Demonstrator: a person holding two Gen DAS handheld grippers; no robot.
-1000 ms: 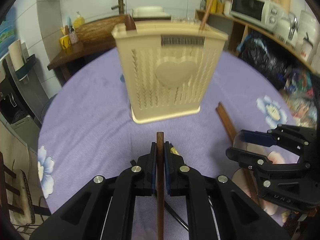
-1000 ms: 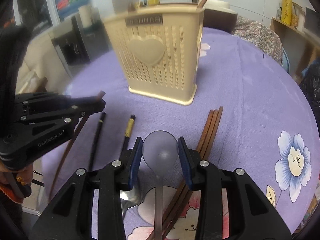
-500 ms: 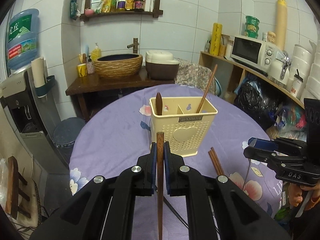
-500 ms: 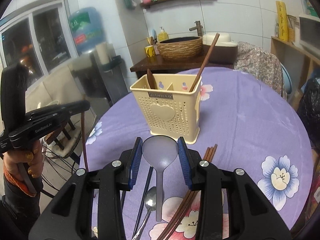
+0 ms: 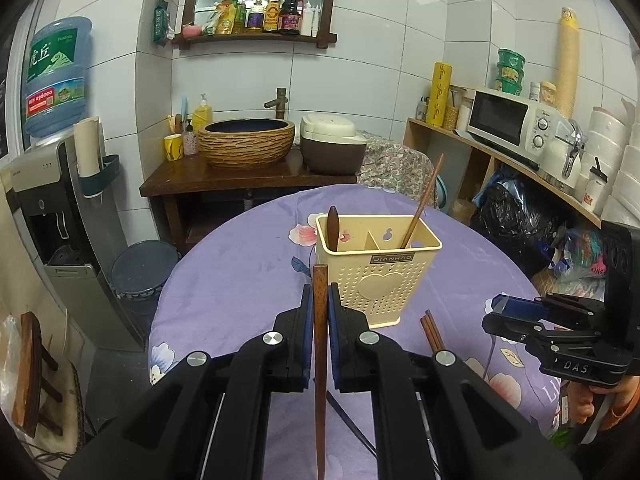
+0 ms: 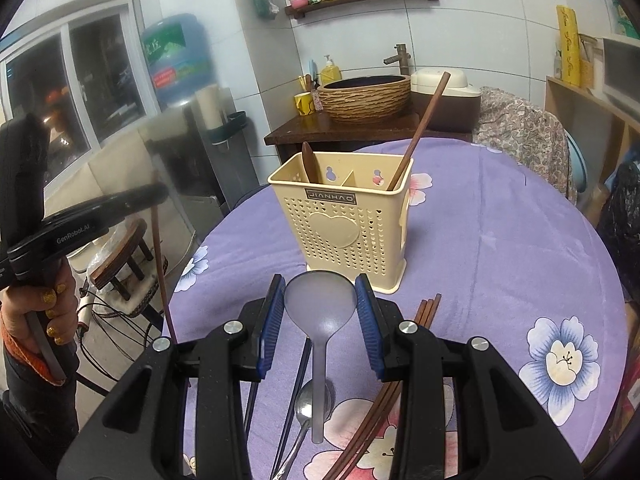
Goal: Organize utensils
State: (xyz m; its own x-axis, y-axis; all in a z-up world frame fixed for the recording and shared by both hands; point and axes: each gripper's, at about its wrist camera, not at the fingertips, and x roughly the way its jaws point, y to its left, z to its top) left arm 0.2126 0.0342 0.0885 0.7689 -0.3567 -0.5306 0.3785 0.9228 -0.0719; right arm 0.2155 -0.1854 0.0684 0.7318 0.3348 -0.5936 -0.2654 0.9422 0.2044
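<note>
A cream perforated utensil holder (image 5: 376,280) (image 6: 344,232) stands on the round purple table. A dark wooden spoon (image 5: 333,226) sits in its left compartment and one brown chopstick (image 5: 422,200) leans in its right one. My left gripper (image 5: 319,300) is shut on a brown wooden chopstick (image 5: 320,360), held above the table short of the holder. My right gripper (image 6: 320,294) is shut on the bowl of a translucent grey spoon (image 6: 319,344), whose handle hangs toward me. Each gripper shows in the other's view: the left gripper (image 6: 120,204), the right gripper (image 5: 516,316).
Several brown chopsticks (image 6: 424,312) (image 5: 432,330), a metal spoon (image 6: 306,400) and black chopsticks (image 6: 300,368) lie on the flowered cloth under my grippers. The table edge (image 6: 176,312) drops off at left, with a wooden stool (image 6: 120,256) beyond. A sink counter (image 5: 248,176) stands behind the table.
Both grippers rose and drew back from the holder, which now looks smaller and farther. Each keeps its utensil; the view now takes in the wall and shelves.
</note>
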